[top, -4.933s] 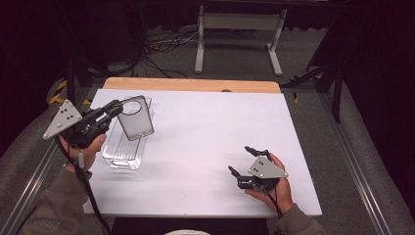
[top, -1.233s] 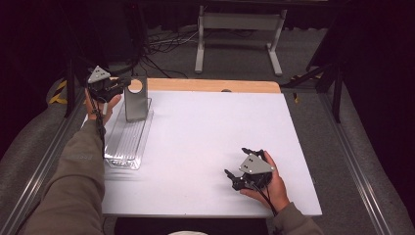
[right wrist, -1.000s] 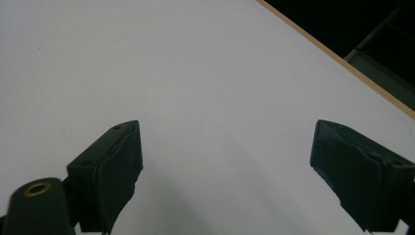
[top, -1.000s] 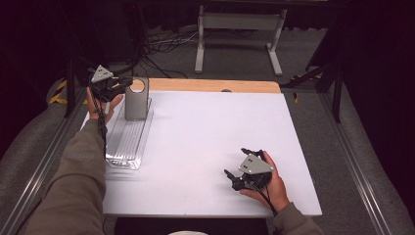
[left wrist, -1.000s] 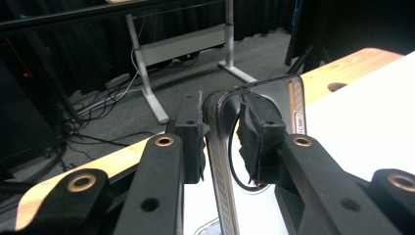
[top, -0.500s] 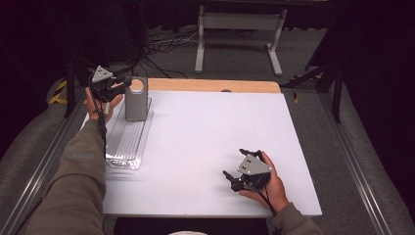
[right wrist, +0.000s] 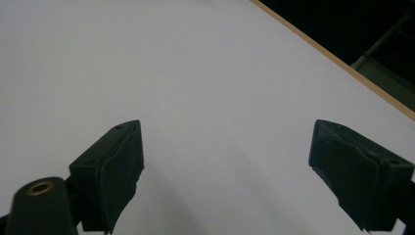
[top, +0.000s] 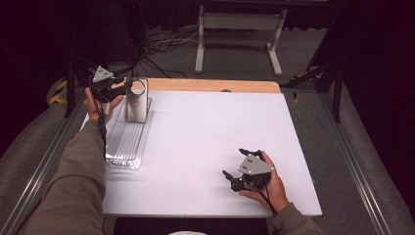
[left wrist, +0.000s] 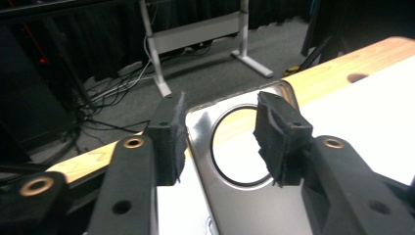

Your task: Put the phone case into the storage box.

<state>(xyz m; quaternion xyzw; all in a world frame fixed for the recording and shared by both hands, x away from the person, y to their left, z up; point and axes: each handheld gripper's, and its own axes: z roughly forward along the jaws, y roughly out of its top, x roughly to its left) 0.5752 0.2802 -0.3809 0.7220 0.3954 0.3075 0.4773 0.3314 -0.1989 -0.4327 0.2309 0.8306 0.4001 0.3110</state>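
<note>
A shiny metal plate (top: 134,108) with a round hole stands upright at the far end of a clear ribbed tray (top: 125,142) on the table's left side. My left gripper (top: 124,86) is just left of the plate's top, open. In the left gripper view the plate (left wrist: 244,205) faces me, and the jaws of the left gripper (left wrist: 220,142) stand apart on either side of its hole without pinching it. My right gripper (top: 235,164) rests low at the front right, open, over the bare white table (right wrist: 147,58), with nothing between the jaws of the right gripper (right wrist: 227,171).
The white table top (top: 210,127) ends in a wooden strip (top: 210,85) at the far edge. Metal rails run along both sides of the table. A table-leg frame (top: 235,22) and cables lie on the floor beyond.
The left gripper carried the plate from above the tray's middle to its far end, stood it upright and opened off it. The right gripper has barely moved.
</note>
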